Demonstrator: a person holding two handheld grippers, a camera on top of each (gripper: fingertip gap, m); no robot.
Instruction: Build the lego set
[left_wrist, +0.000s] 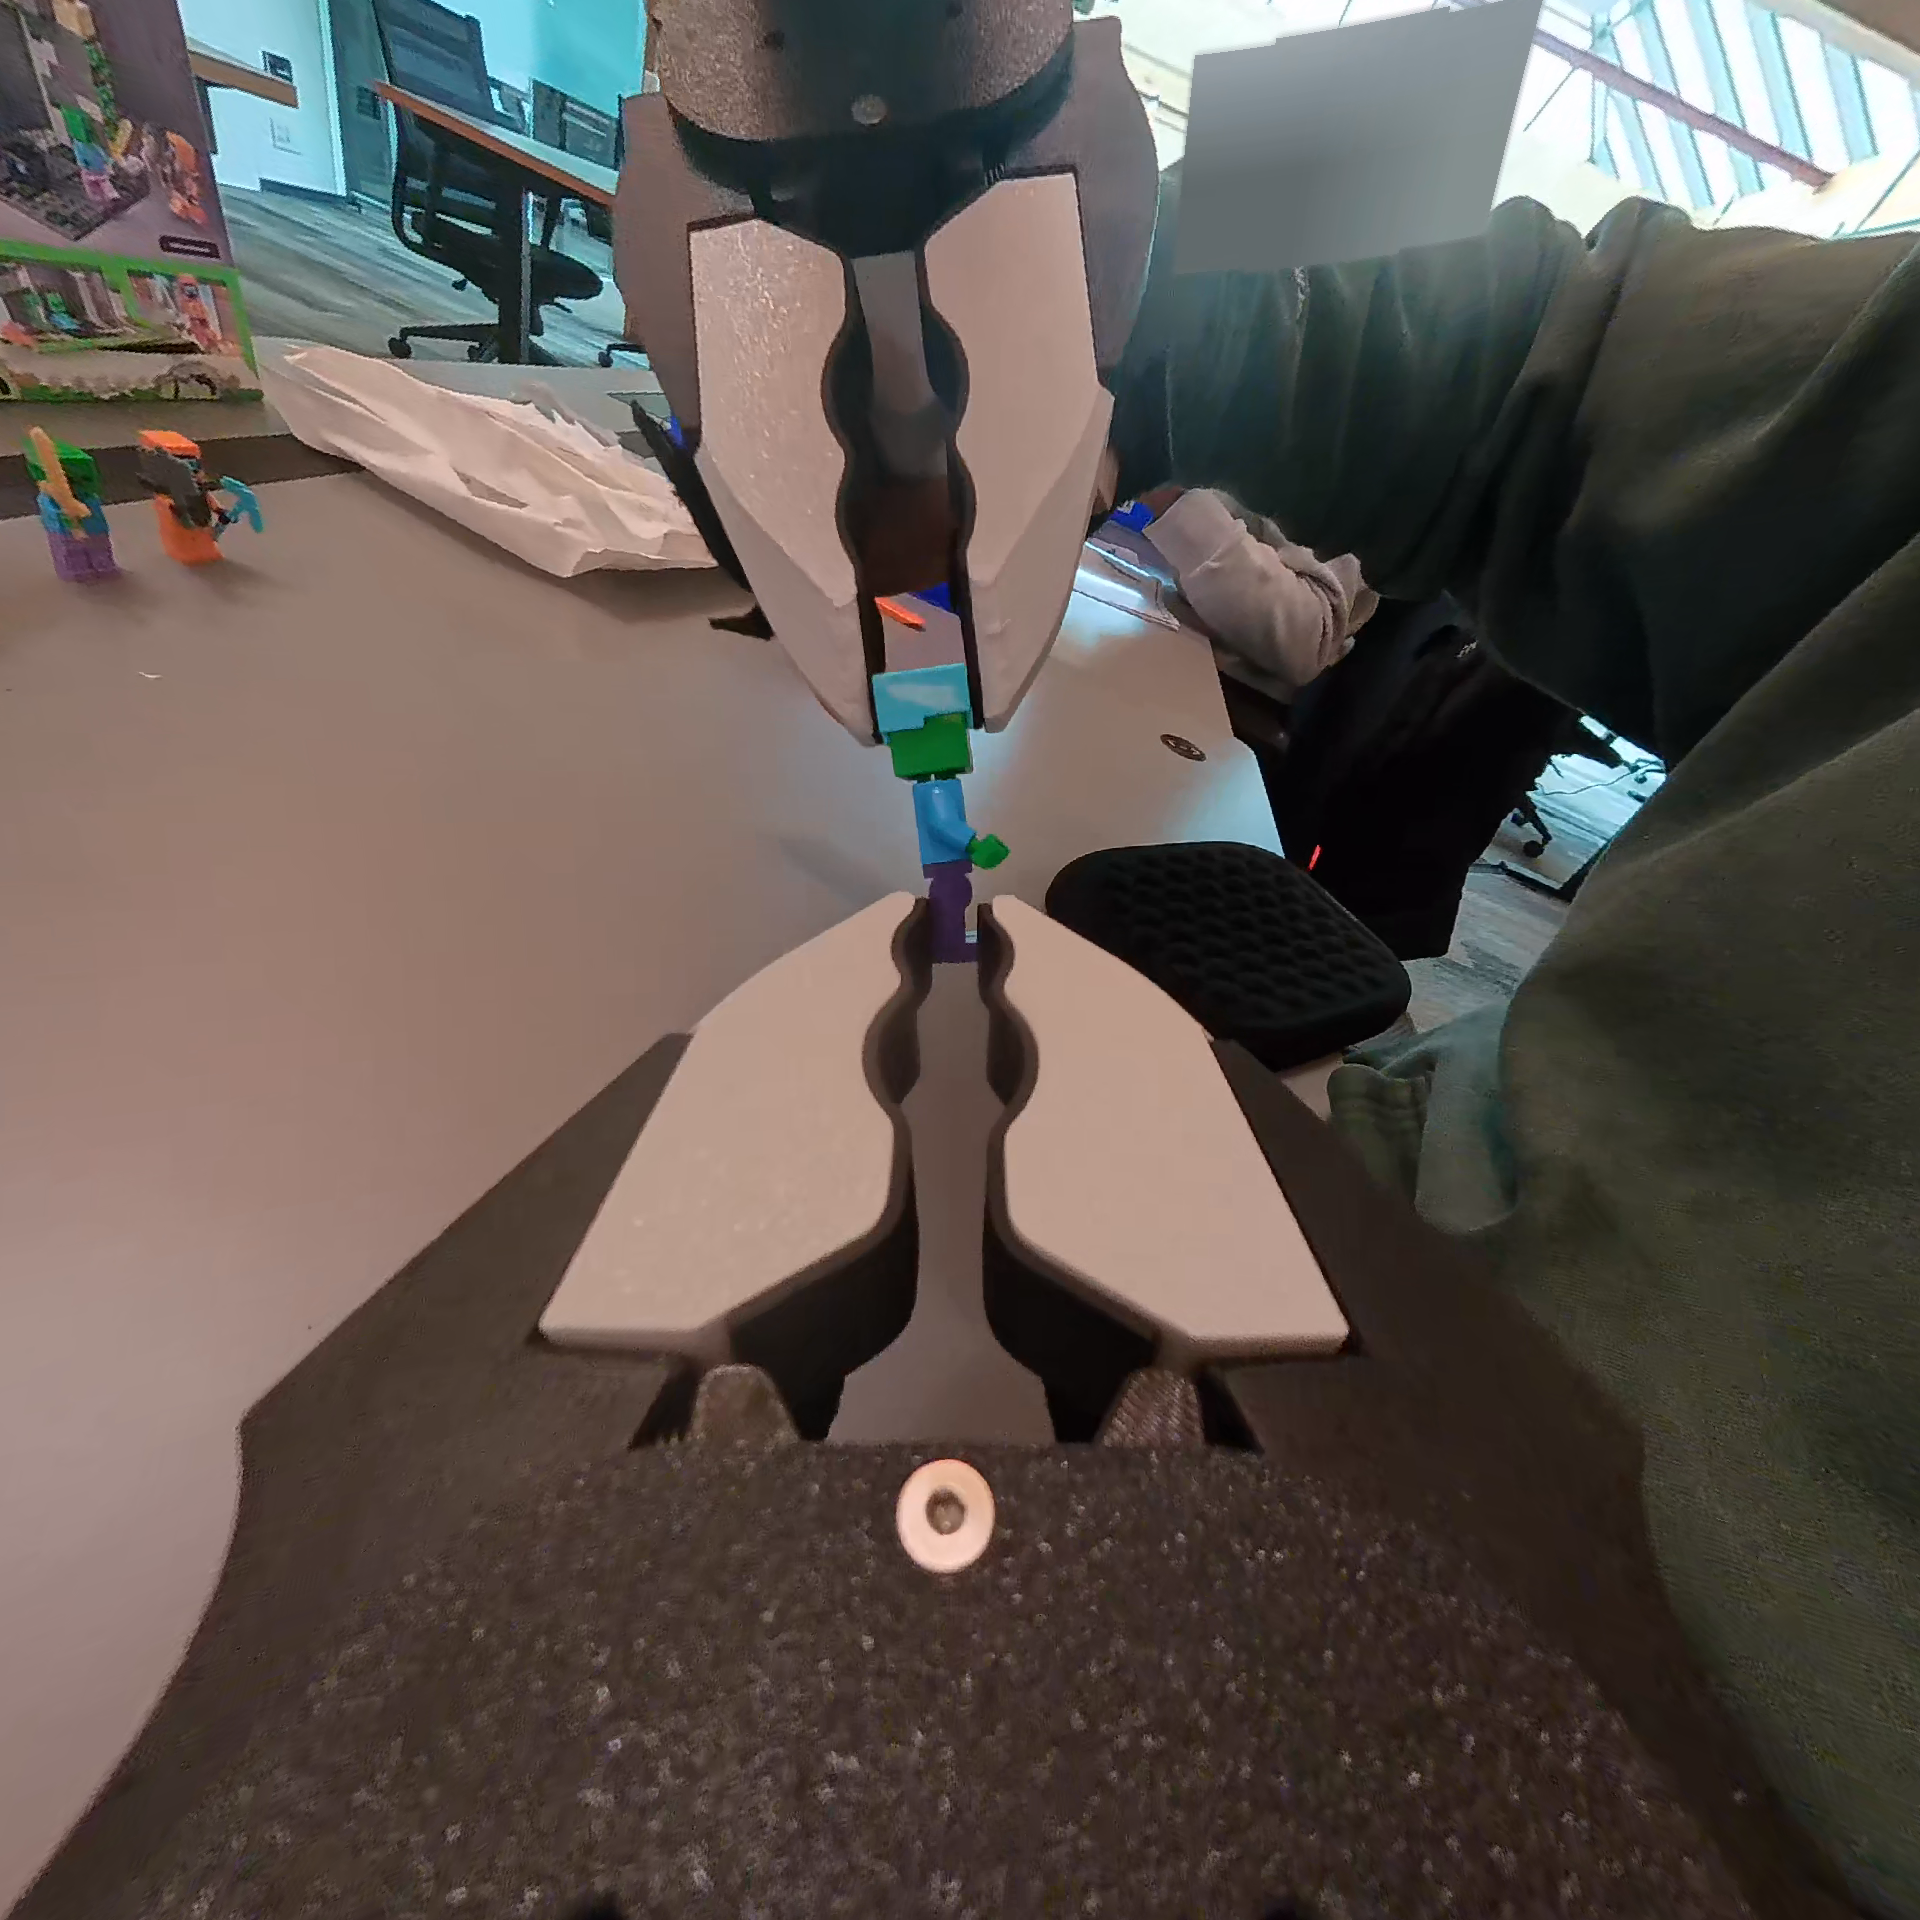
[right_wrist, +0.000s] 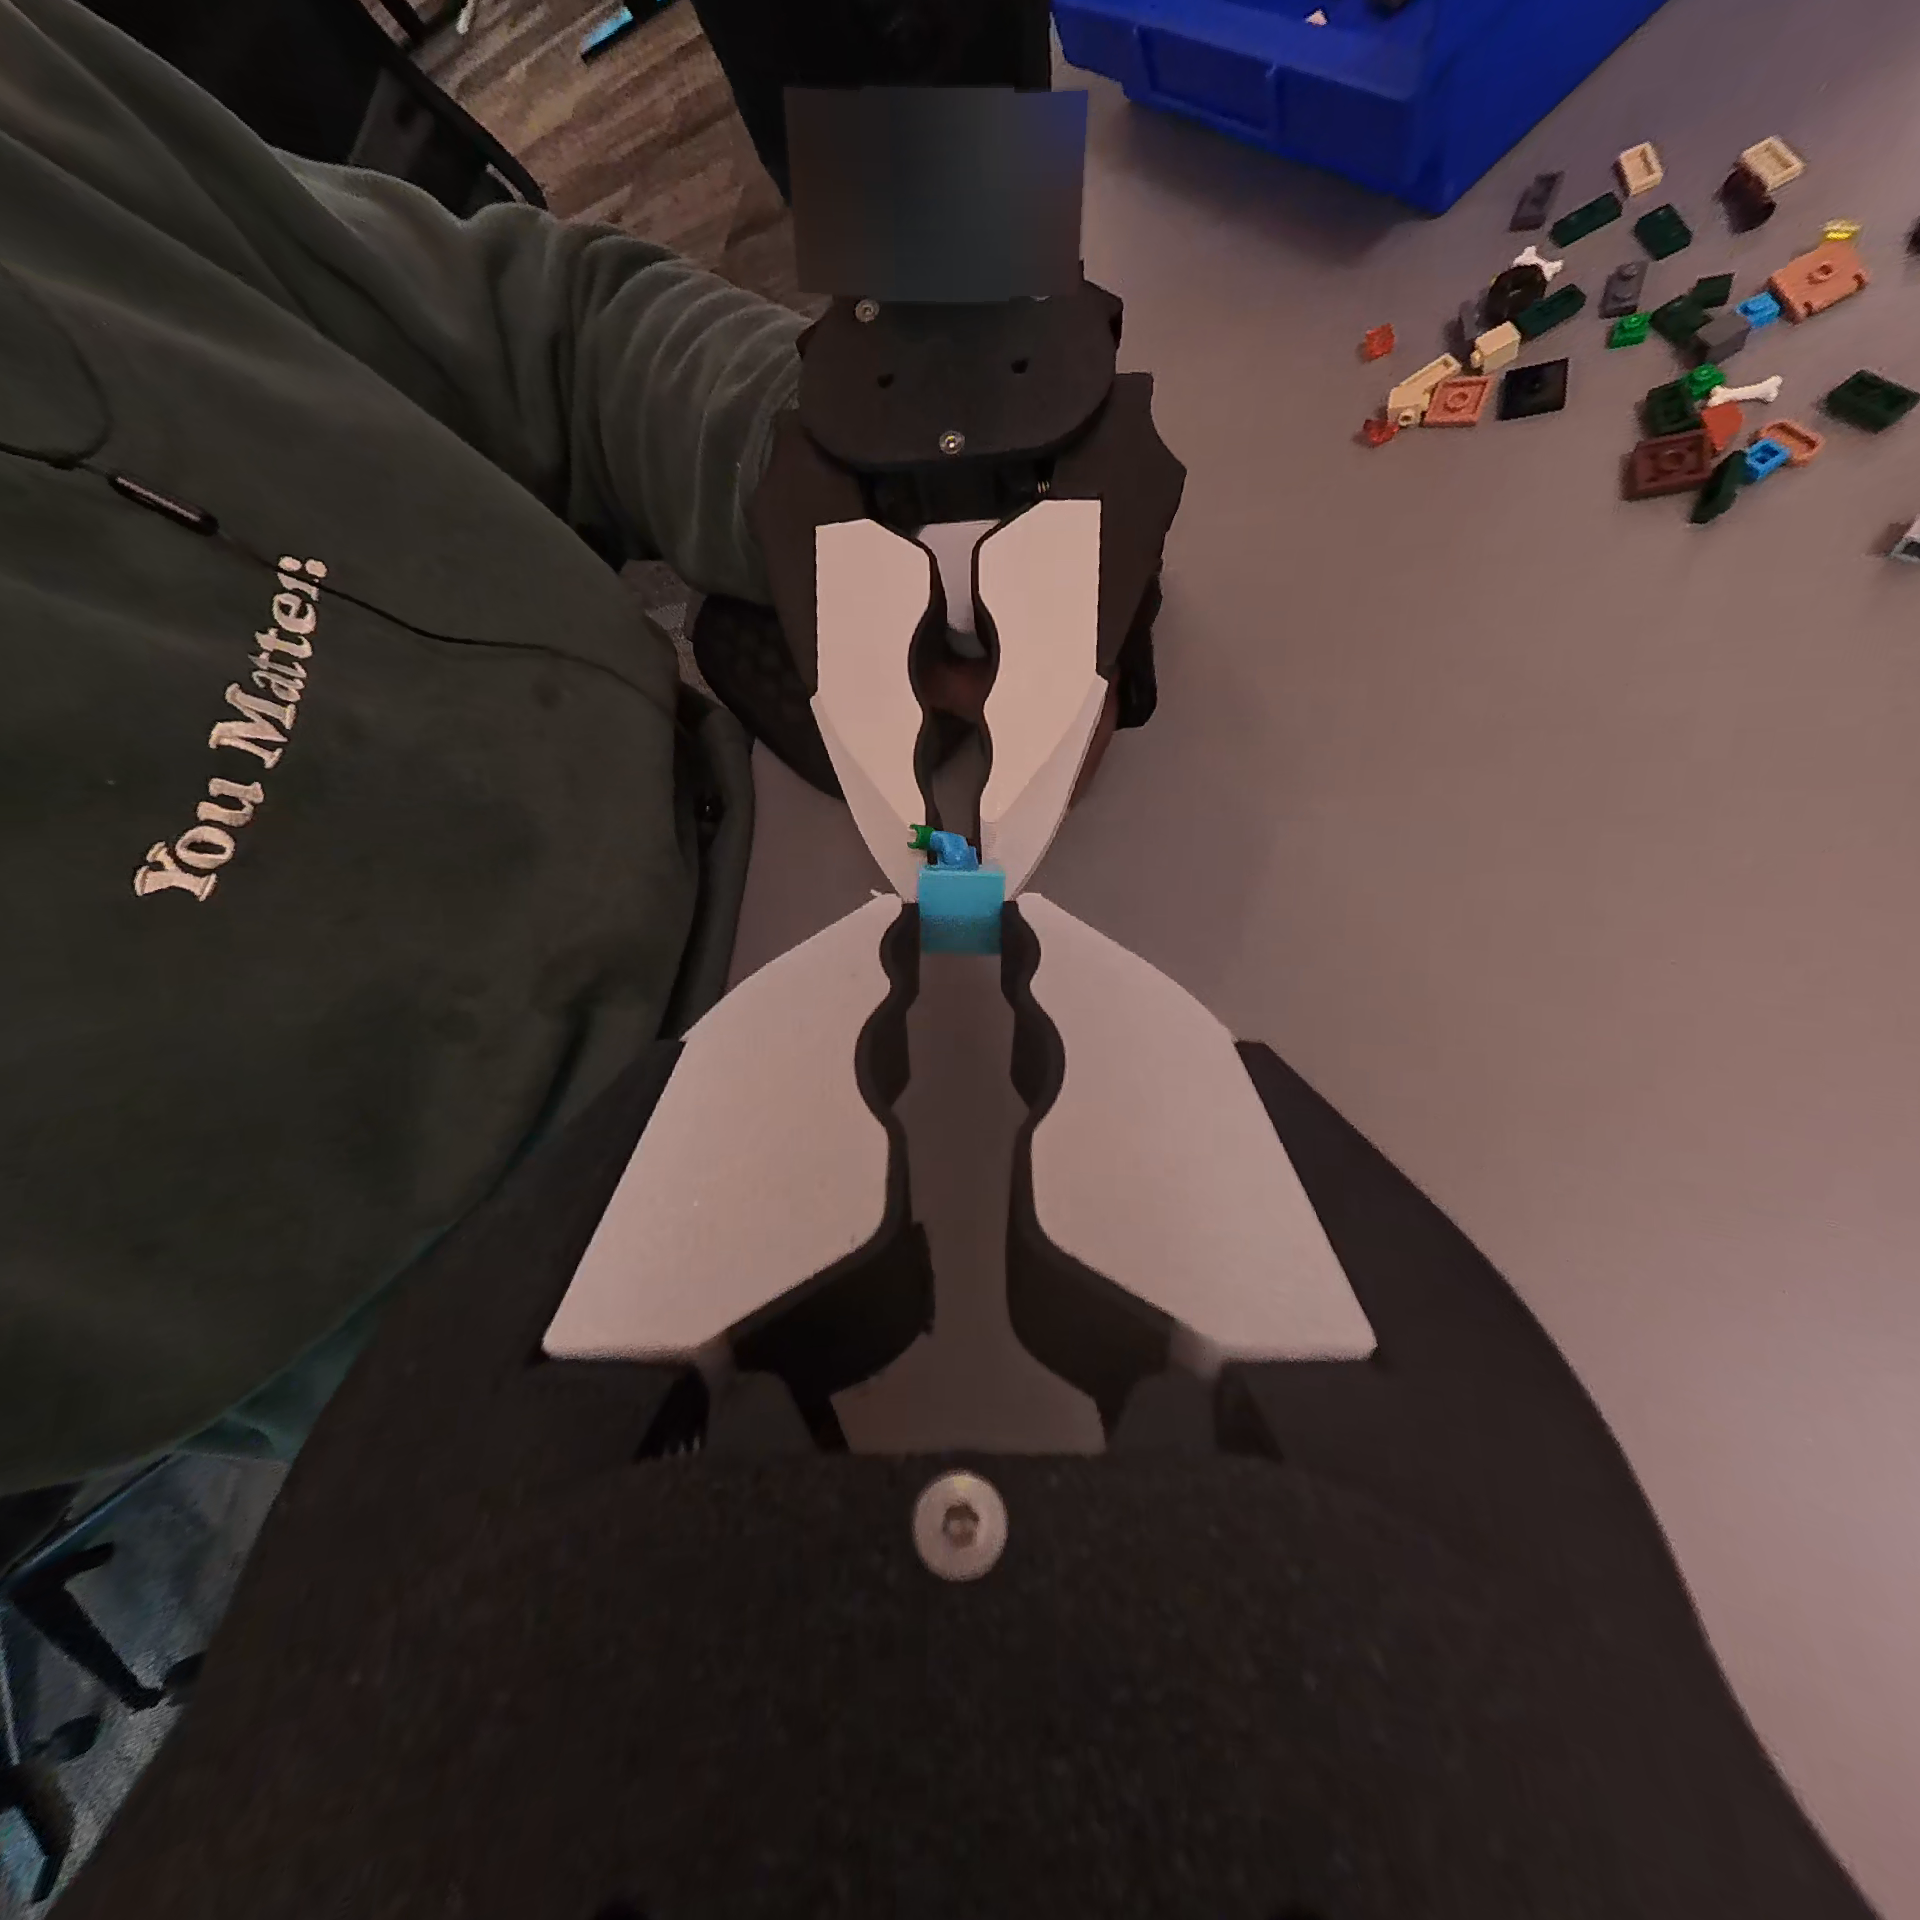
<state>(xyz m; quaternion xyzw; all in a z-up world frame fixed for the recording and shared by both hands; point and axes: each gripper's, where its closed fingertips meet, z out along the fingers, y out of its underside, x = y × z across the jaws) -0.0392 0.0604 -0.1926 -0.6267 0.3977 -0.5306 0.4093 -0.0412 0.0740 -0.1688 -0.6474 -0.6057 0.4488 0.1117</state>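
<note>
The left gripper (left_wrist: 951, 920) has its fingers drawn narrow around the purple legs of a small minifigure (left_wrist: 945, 831), and it holds this figure above the tabletop (left_wrist: 416, 779) with the body pointing straight away along the fingers. The right gripper (right_wrist: 961, 920) comes from the opposite side, tip to tip with the left one, and it is pinched narrow on a light blue helmet piece (right_wrist: 961, 912) which sits at the green head of the figure. So the relation that matters is a simple line: legs, blue torso, green head and helmet all lie on one long axis that runs from one gripper to the other, and the two grippers face each other along it. I judge that the step in hand is to seat the helmet on the head, and for this the push should go along that same axis, not across it (a sideways push would probably bend the figure at the hips or pull it out of the legs grip). One green hand of the figure sticks out to the side, free of both grippers. Farther out, two finished figures (left_wrist: 135, 504) stand on the tabletop near the set box (left_wrist: 104, 208), and the loose bricks (right_wrist: 1662, 343) lie well apart, beside a blue bin (right_wrist: 1351, 83).
</note>
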